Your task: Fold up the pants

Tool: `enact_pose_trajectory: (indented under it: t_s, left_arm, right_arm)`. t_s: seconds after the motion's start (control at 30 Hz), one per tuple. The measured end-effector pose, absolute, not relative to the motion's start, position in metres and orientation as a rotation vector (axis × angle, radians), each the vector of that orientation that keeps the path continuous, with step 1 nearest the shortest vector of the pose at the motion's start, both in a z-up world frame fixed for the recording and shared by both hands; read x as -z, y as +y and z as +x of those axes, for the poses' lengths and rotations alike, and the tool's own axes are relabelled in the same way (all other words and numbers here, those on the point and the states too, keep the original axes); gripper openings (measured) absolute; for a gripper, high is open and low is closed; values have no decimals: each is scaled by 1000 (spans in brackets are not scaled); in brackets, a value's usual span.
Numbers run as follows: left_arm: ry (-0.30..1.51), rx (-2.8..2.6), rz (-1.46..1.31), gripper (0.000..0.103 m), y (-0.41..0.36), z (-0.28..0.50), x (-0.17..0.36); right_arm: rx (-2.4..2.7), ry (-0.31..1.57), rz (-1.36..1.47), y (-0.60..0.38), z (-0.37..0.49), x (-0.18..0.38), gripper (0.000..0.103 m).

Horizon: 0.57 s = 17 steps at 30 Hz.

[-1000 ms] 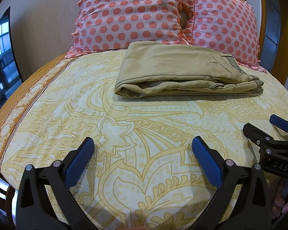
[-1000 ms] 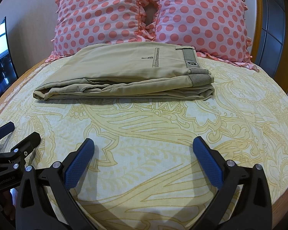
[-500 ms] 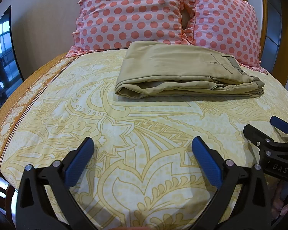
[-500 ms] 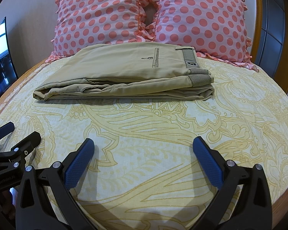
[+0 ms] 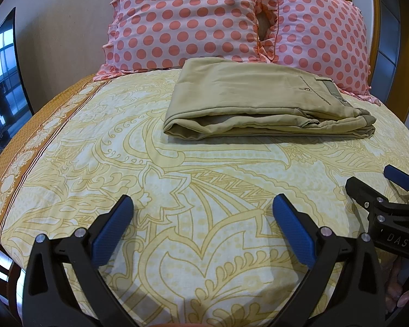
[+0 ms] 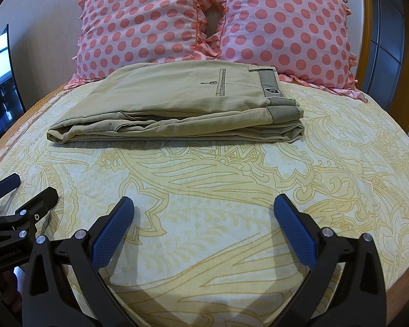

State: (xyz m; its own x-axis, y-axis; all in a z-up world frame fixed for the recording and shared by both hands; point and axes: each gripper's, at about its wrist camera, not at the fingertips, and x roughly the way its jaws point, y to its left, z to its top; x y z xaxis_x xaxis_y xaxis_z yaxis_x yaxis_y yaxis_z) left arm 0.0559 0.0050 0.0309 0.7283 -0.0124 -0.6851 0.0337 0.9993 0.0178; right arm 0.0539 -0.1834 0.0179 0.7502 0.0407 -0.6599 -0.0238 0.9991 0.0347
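Khaki pants (image 5: 259, 103) lie folded in a flat stack on the yellow patterned bedsheet (image 5: 177, 190), just in front of the pillows; they also show in the right wrist view (image 6: 177, 103), waistband to the right. My left gripper (image 5: 203, 215) is open and empty, low over the sheet well short of the pants. My right gripper (image 6: 204, 215) is open and empty, also near the bed's front. Each gripper shows in the other's view: the right one at the right edge (image 5: 379, 188), the left one at the left edge (image 6: 21, 193).
Two pink polka-dot pillows (image 5: 188, 19) (image 6: 280, 27) stand against the wall behind the pants. A wooden headboard frame (image 6: 365, 13) rises at the right. The bed's orange border (image 5: 32, 136) runs along the left edge. A dark screen (image 5: 2, 76) is at far left.
Both grippers have stayed open and nearly still. The left wrist view has shifted slightly, so the pants sit a little lower in it. The pants have not moved.
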Motion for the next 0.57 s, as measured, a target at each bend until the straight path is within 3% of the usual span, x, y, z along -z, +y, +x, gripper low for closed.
enact_pose_trajectory:
  t_s: [0.57]
  left_arm:
    - [750,19,27,101,5,58,-30]
  right_arm:
    - [-35,721,24,-183,54,-18,102]
